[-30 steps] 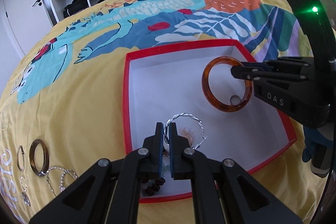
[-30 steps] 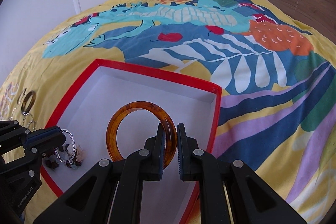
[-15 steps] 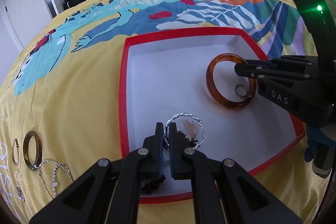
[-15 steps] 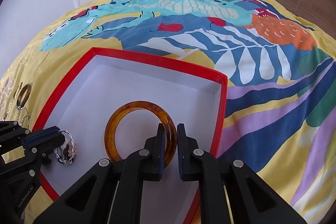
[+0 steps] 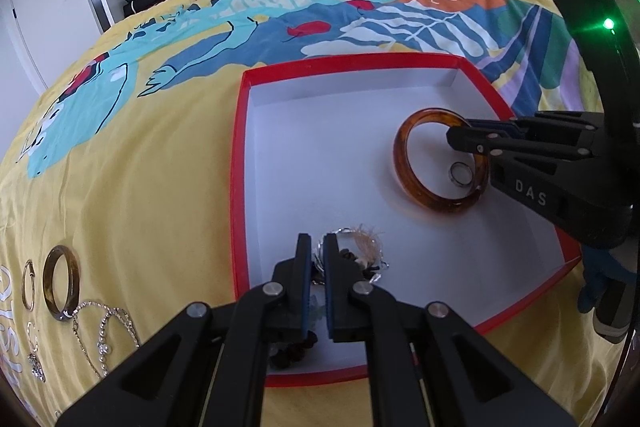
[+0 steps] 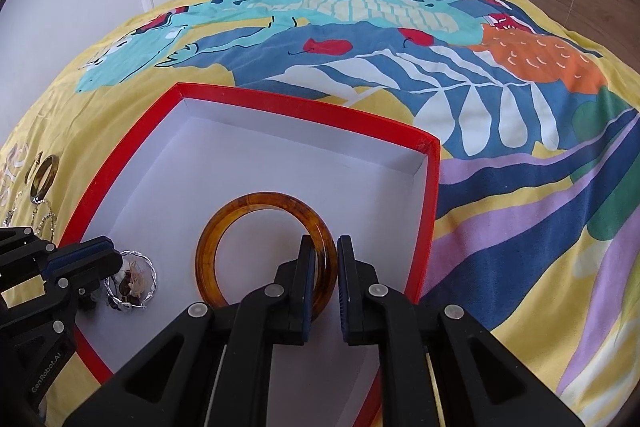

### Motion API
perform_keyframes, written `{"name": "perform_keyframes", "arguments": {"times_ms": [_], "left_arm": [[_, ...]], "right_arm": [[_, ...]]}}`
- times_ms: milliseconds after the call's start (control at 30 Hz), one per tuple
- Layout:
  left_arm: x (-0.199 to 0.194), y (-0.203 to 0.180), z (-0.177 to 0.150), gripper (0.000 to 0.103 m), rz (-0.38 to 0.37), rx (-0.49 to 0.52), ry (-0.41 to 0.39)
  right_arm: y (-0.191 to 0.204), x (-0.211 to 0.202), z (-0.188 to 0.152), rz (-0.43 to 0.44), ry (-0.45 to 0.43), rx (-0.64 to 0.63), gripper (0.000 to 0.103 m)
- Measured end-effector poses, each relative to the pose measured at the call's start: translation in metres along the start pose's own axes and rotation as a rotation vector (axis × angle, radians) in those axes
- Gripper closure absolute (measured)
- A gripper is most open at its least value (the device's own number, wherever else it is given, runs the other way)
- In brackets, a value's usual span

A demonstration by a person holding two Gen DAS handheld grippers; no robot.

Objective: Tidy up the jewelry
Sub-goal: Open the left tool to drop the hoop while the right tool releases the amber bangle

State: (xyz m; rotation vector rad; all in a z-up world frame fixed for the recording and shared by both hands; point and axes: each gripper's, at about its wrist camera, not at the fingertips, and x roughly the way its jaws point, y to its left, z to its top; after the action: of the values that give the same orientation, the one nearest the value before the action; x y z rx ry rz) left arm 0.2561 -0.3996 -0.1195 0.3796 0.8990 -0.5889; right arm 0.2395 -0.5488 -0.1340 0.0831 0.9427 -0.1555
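Left wrist view: loose bangle [image 5: 60, 282] and chains [image 5: 105, 333] lay on the bedspread [image 5: 152, 187], outside the red box [image 5: 238, 163]. Left gripper [image 5: 317, 259] was pinched nearly shut on the twisted silver hoop [image 5: 320, 245] low inside the box. Right gripper [image 6: 322, 267] clamped the amber bangle [image 6: 224, 227] at the box floor. Risk: the hoop's dangling tangle could snag a pad on release.

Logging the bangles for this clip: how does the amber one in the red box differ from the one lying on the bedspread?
The amber bangle sits inside the red box, gripped by the right gripper; the darker olive-brown bangle lies untouched on the bedspread. The amber one looks larger and more orange. Both are mottled, translucent rings.
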Motion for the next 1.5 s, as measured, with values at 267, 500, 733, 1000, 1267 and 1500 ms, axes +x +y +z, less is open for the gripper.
{"name": "perform_keyframes", "arguments": {"times_ms": [267, 500, 733, 1000, 1267, 1500], "left_arm": [[-0.001, 0.001, -0.001, 0.096, 0.008, 0.001, 0.002], [-0.002, 0.000, -0.003, 0.085, 0.012, -0.006, 0.003], [-0.003, 0.001, -0.004, 0.084, 0.012, -0.005, 0.004], [-0.005, 0.002, -0.007, 0.084, 0.010, -0.010, 0.004], [-0.015, 0.000, -0.005, 0.083, 0.002, -0.008, -0.008], [-0.024, -0.002, -0.003, 0.081, -0.006, -0.006, -0.018]], "right_arm": [[-0.001, -0.001, 0.000, -0.002, -0.002, 0.003, 0.092], [-0.001, -0.004, 0.000, 0.000, -0.009, 0.008, 0.087], [-0.002, -0.009, -0.001, -0.001, -0.024, 0.020, 0.081], [-0.002, -0.014, -0.001, -0.001, -0.036, 0.031, 0.081], [-0.002, -0.024, -0.002, -0.003, -0.047, 0.034, 0.080], [-0.003, -0.033, -0.001, -0.007, -0.059, 0.039, 0.077]]}}
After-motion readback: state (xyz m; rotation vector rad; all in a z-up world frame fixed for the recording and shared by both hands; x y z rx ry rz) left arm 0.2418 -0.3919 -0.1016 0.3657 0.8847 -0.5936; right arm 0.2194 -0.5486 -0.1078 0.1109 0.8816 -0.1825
